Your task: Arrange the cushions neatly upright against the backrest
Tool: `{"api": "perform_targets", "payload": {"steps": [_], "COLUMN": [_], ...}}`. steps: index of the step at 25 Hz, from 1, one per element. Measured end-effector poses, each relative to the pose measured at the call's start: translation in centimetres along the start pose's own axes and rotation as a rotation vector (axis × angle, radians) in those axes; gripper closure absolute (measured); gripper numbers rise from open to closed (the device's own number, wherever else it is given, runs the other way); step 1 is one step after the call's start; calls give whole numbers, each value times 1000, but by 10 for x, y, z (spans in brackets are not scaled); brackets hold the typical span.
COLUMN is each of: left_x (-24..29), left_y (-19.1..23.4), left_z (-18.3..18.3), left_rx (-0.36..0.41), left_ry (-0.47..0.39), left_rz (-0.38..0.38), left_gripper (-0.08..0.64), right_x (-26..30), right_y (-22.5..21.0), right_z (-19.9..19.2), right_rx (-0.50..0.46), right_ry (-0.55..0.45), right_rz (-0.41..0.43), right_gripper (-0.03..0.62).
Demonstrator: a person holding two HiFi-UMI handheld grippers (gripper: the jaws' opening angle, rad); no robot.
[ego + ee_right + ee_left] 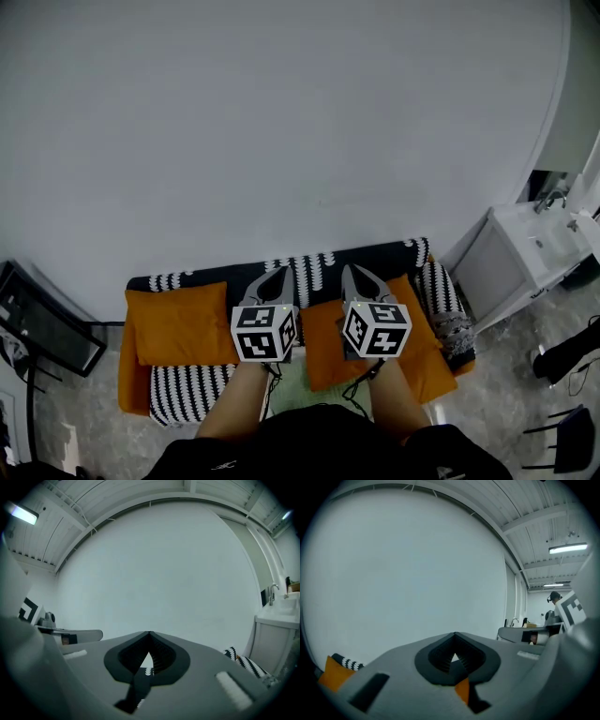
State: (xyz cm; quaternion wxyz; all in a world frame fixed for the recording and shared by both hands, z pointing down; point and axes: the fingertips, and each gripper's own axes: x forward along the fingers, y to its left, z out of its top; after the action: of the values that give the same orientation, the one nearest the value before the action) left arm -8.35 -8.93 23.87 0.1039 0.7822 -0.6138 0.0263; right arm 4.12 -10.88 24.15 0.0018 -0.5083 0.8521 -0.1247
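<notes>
Our left tongs [277, 274] and right tongs [350, 272] clenched empty over sofa [192, 392], left cushion [178, 325] at eight o'clock, right cushion [422, 358] at four

surface: sofa [187, 392], black-and-white cover | left of backrest [309, 269] middle: orange cushion [178, 325] | right of middle: second orange cushion [419, 352] | backrest's right end: patterned cushion [448, 314] | below middle: pale green cloth [309, 384], partly hidden

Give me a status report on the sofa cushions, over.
Shut and empty: left hand-held gripper, right hand-held gripper. Both at backrest: left orange cushion, right orange cushion. Nothing in the way.
</notes>
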Motion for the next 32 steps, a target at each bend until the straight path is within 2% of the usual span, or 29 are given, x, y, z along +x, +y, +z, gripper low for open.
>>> {"api": "perform_targets", "payload": {"steps": [9,17,21,24,28,32], "left_x": [6,30,50,65,84,100], "left_y": [1,1,-1,-5,-12,-12], "left_z": [-7,-38,-72,-104,-161,-232], "left_rx": [-5,-22,-54,-119,-206,-238], "left_ry": [10,100,179,244,359,484], "left_rz": [-4,-1,9,-4,-1,28], "left_gripper": [552,552,552,552,552,552], "right_x": [7,11,10,7,0,-6], "right_y": [-3,-41,-77,-111,-162,-208], "right_z": [-11,-34,-58,-82,-124,-174], "right_rx": [-3,3,6,13,25,35], "right_ry": [34,100,164,219,309,415], "right_rz": [-3,-93,-149,-186,-261,-323], "right_gripper": [586,586,586,586,586,584]}}
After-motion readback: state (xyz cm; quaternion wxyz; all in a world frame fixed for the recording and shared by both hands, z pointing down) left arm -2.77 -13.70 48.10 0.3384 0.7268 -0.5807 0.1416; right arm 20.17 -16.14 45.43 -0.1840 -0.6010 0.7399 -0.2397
